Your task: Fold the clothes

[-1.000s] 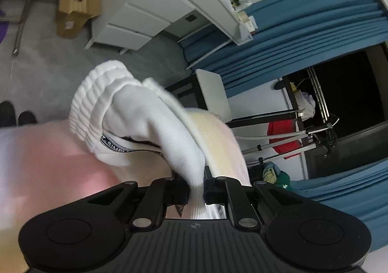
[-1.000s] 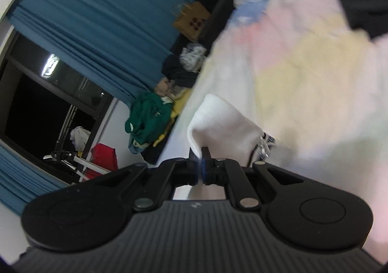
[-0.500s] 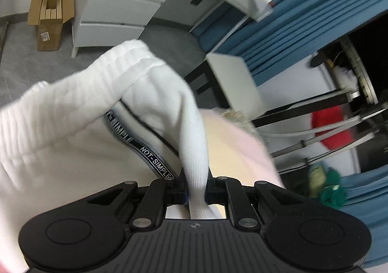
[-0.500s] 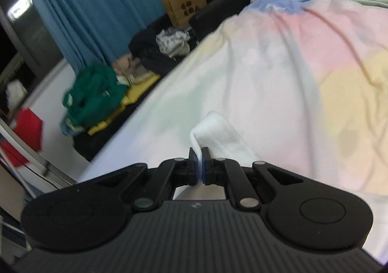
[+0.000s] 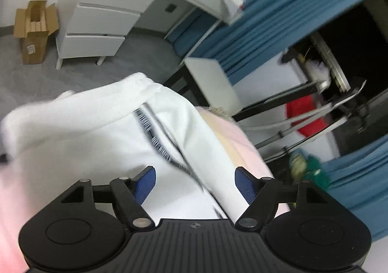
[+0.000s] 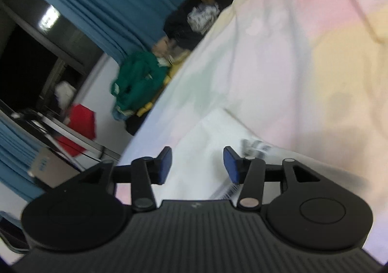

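While both jaws are opening, the white garment (image 5: 101,142) lies on the pastel bedspread (image 6: 303,59) at lower centre — left gripper (image 5: 195,182) and right gripper (image 6: 197,163) should back away straight, so no pad drags the fold.

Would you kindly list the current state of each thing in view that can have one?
Left tool: jaws opening, pads clear of the cloth.
Right tool: jaws opening, nothing pinched.
White knit garment with black lettered stripe: released, lying on the pastel patchwork bedspread.
Brown cardboard box: flaps open.
White drawer unit: drawers shut.
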Demonstrator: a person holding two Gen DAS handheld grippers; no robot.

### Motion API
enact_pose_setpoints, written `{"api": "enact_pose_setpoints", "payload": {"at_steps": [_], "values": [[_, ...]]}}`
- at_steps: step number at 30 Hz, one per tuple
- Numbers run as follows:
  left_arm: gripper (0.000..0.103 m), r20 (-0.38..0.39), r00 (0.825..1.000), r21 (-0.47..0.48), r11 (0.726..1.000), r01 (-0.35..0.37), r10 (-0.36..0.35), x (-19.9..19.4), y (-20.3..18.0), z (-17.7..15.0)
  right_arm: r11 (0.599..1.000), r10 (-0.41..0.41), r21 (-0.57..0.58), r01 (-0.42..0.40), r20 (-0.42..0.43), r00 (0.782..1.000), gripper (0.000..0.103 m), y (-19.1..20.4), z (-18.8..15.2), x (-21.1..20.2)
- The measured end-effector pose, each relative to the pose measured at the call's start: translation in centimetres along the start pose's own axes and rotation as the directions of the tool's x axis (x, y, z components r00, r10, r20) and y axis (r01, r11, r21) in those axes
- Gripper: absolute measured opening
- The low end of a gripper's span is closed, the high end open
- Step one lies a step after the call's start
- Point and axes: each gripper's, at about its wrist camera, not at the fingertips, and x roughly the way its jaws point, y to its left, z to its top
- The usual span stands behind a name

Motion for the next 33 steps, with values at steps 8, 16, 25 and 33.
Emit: {"api": "enact_pose_setpoints", "payload": {"at_steps": [8,16,25,33], "values": [[0.08,-0.117,0.993,-0.298,0.954,-0.007,-0.03,-4.1,8.1,-7.1,0.984,0.072,0.169,-0.057,-0.08,0.994,0.057,-7.1,-3.1,-7.7],[0.077,-0.133,0.98,-0.375,0.923,0.086,-0.145,-0.5,10.4,-7.4,0.969,0.111,0.24,-0.055,-0.226,0.968,0.057,-9.9,-5.8,-6.5],[0.027,-0.036,0.991,-0.272,0.955,0.116,-0.131,3.9,9.8,-6.3,0.997,0.068,0.023,-0.067,-0.043,0.997,0.052,-8.3,-4.7,-2.3],[0.01,0.004,0.991,-0.191,0.972,0.134,-0.136,0.3,7.4,-4.6,0.996,0.089,0.016,-0.09,0.056,0.994,0.016,-7.1,-3.9,-2.8]]}}
